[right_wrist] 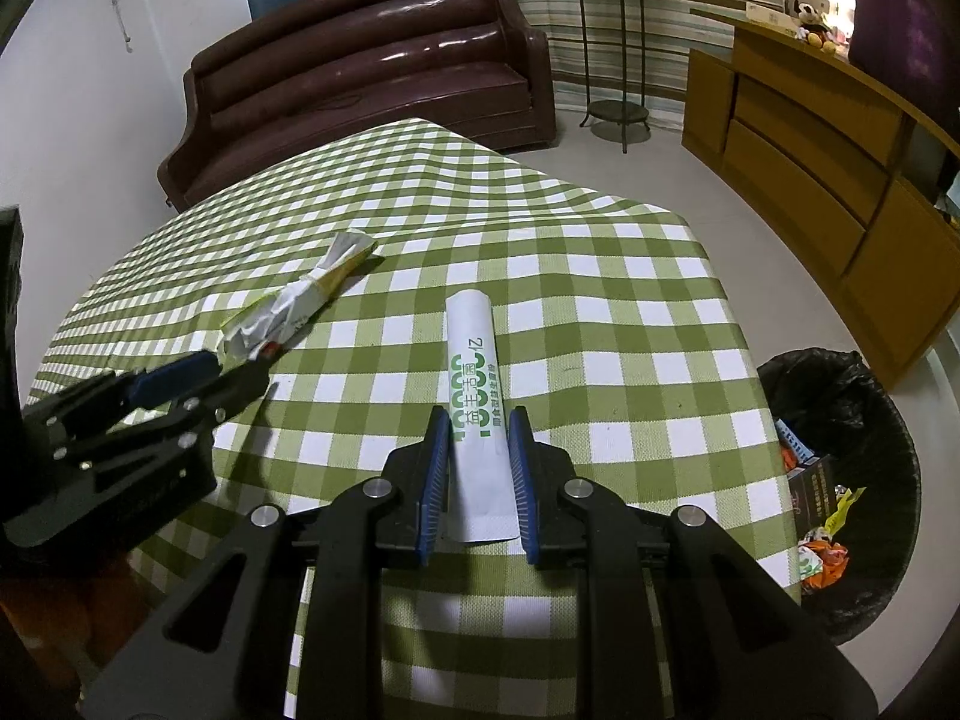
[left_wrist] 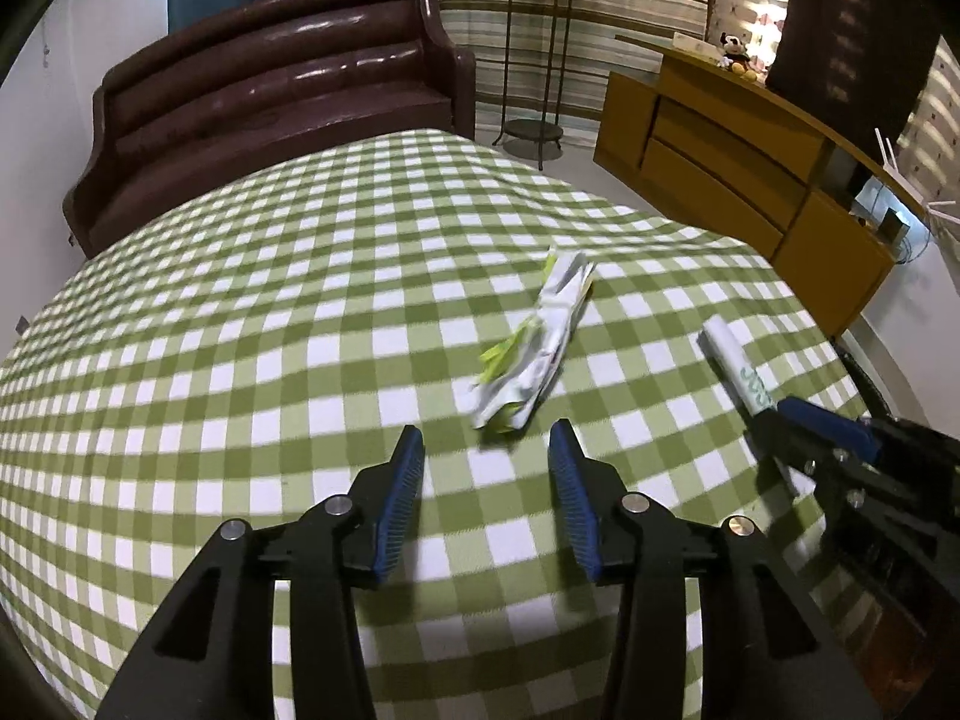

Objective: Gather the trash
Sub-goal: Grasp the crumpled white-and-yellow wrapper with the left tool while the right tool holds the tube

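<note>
Brown leather sofa (left_wrist: 282, 90), wooden cabinet (left_wrist: 738, 180), pale floor (right_wrist: 678, 180)

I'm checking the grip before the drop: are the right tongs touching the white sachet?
Touching. In the right wrist view, both blue pads of the right tongs press the sides of the white sachet, which sticks out forward between them.

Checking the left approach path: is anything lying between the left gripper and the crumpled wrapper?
No. In the left wrist view only bare checked tablecloth separates the open left gripper from the crumpled wrapper just ahead.
</note>
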Action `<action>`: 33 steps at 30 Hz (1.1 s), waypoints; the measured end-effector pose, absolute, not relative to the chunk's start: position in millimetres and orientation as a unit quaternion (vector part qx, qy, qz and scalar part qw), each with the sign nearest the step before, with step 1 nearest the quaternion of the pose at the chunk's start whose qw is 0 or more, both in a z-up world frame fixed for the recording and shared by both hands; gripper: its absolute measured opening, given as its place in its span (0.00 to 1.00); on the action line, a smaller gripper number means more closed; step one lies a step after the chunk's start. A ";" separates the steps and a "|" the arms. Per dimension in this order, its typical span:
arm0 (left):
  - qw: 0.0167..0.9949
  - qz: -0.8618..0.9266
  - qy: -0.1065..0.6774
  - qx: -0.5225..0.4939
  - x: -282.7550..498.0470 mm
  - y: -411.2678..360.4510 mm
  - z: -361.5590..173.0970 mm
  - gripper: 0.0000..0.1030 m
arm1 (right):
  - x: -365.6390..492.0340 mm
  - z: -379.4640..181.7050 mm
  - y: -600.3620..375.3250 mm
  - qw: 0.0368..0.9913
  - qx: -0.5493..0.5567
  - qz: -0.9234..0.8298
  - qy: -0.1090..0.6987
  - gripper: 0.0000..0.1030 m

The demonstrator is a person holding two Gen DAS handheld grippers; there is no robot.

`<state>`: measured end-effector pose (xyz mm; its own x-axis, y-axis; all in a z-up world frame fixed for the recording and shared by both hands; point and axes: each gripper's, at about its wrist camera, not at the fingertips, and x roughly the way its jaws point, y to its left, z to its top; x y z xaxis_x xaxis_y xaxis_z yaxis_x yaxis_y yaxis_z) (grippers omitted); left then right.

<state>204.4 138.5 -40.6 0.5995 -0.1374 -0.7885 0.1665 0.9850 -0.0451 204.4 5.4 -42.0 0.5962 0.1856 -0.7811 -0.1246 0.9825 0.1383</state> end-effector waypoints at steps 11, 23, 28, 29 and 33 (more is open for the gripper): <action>0.902 -0.086 0.423 0.023 207.9 133.3 -31.1 0.51 | 204.0 -41.7 4.4 0.893 0.035 0.087 0.441 0.20; 0.897 -0.097 0.430 0.041 226.2 117.1 -39.0 0.29 | 203.7 -41.2 3.8 0.893 0.036 0.087 0.441 0.20; 0.898 -0.102 0.425 0.052 223.1 113.7 -39.6 0.22 | 203.6 -41.1 3.7 0.893 0.036 0.087 0.441 0.20; 0.898 -0.102 0.425 0.053 223.1 112.4 -39.7 0.22 | 203.6 -41.3 4.4 0.893 0.036 0.087 0.441 0.20; 0.899 -0.102 0.423 0.056 221.6 110.3 -40.0 0.20 | 203.5 -41.2 4.2 0.893 0.036 0.087 0.441 0.20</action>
<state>221.6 110.3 -40.0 0.6218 -0.1360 -0.7713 0.2305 0.9730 0.0142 203.5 4.2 -41.2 0.5965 0.1867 -0.7806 -0.1236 0.9823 0.1405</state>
